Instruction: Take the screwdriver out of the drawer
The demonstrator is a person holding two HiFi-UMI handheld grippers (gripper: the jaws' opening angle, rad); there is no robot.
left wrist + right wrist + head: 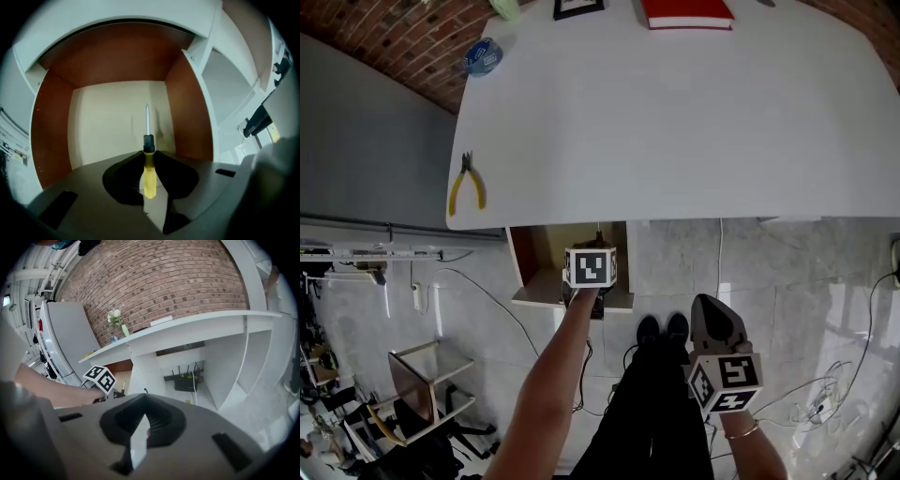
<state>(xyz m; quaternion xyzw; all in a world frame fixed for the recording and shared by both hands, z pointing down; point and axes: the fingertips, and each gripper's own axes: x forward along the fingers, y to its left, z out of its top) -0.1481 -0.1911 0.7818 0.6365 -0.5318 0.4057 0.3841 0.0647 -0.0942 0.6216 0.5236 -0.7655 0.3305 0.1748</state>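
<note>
Yellow-handled screwdriver [148, 161] in jaws, seemingly clear of drawer [112, 117].

The screwdriver [148, 161] has a glossy plastic handle and metal shaft; the drawer [187, 112] looks matt wood.

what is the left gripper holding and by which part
The left gripper is shut on the screwdriver, pinching its yellow handle. The black collar and metal shaft stick out past the jaws, over the drawer.
</note>
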